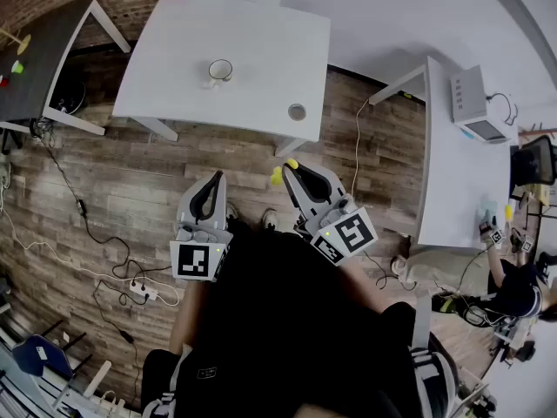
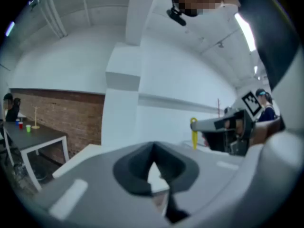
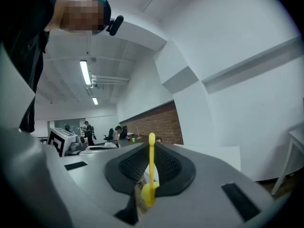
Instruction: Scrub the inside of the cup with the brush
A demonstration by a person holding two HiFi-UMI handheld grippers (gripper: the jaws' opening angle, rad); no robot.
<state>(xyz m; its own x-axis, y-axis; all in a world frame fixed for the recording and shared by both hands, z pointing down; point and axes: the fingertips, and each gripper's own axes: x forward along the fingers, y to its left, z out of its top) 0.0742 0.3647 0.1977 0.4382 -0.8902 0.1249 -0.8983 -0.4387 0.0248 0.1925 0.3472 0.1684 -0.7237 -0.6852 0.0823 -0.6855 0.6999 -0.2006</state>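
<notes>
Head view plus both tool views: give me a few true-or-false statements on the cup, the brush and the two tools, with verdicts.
1. The right tool is shut on the yellow brush. True.
2. The left tool holds the cup. False: it is shut on nothing, and the cup stands on the white table.
3. The brush is inside the cup. False: it is well short of the table.
4. A small round object lies on the same table, apart from the cup. True.
</notes>
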